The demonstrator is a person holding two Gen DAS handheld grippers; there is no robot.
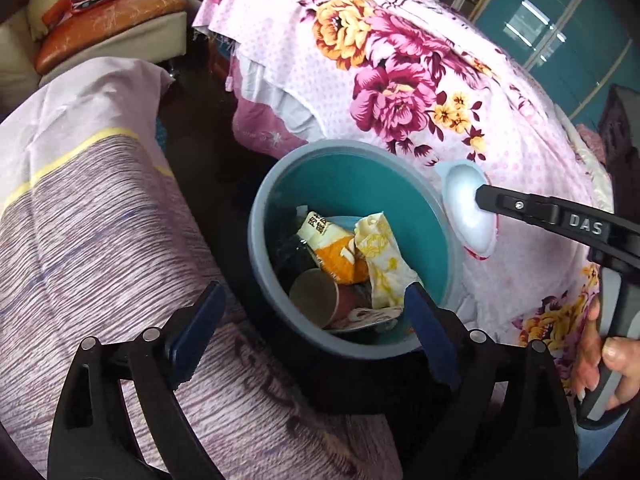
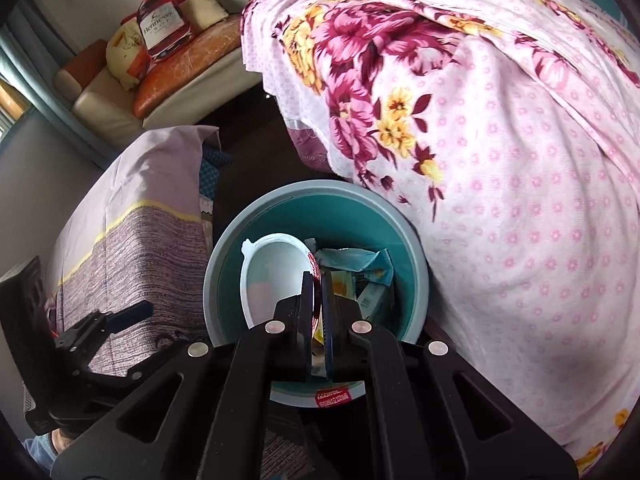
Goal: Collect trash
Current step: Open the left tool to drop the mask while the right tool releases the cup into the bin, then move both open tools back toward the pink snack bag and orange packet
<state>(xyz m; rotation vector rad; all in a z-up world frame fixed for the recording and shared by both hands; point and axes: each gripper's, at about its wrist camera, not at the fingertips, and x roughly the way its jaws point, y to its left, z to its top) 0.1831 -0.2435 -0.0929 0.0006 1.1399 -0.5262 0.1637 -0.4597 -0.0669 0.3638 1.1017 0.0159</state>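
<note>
White plastic cup [image 2: 270, 276], red-rimmed, pinched by right gripper [image 2: 317, 280] over teal bin [image 1: 450, 236] holding wrappers [image 1: 380, 264]; left gripper [image 1: 316, 300] wide, empty.

The right gripper's [image 1: 480, 196] black arm carries the white letters "DAS". On the sofa [image 2: 180, 76] lies a bottle-shaped cushion [image 2: 164, 26] whose label reads "Hennessy", with smaller print beneath too fine to read. In the bin [image 1: 348, 248], an orange-and-cream wrapper [image 1: 332, 248] bears Chinese characters and a white "1", partly hidden. A red label [image 2: 333, 396] under the right gripper's fingers carries white lettering, upside down and illegible.
</note>
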